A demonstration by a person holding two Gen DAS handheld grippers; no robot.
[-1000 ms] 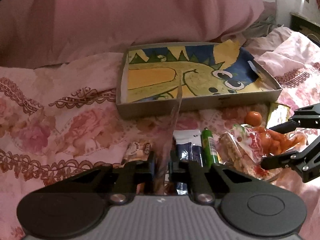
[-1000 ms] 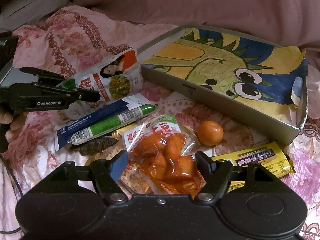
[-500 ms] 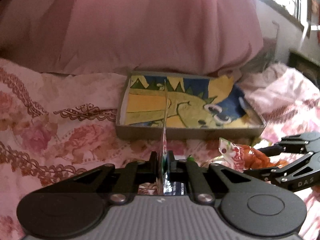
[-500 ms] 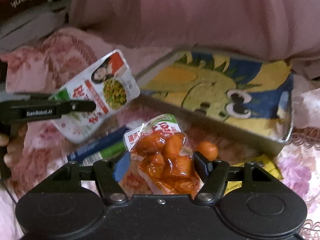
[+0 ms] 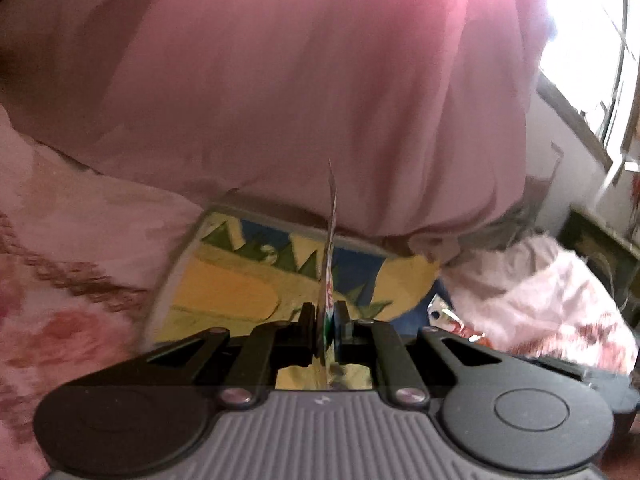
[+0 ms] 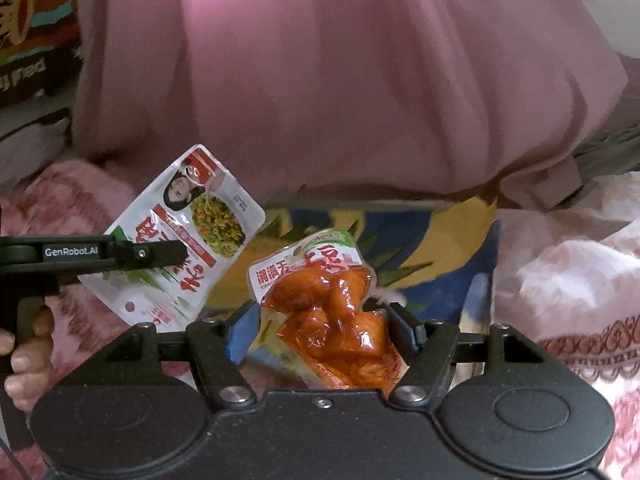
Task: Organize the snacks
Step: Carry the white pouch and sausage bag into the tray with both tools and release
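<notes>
**Two packets lifted together toward the box**

While both packets hung clear of the bedding, each rested on a single grip. The left gripper [image 5: 324,330] was pinched fully together on a flat white pouch [image 6: 176,236], seen edge-on in the left view and face-on in the right view, where it stood tilted and gripped near its lower half. The right gripper [image 6: 320,320] stood fairly wide, its pads closed on a bulging orange packet [image 6: 328,304] held upright between them. The box [image 5: 224,280], with its cartoon lining, lay just beyond and below both packets; its near wall was blurred in both views.

Likely risks, as judged: the slick film of the orange packet could slide from the pads, since its lumpy filling gave uneven contact. The pouch, long above its grip, could swing or catch on the box wall. The two packets sat close together in the right view, so a crossing path might knock one against the other.
</notes>
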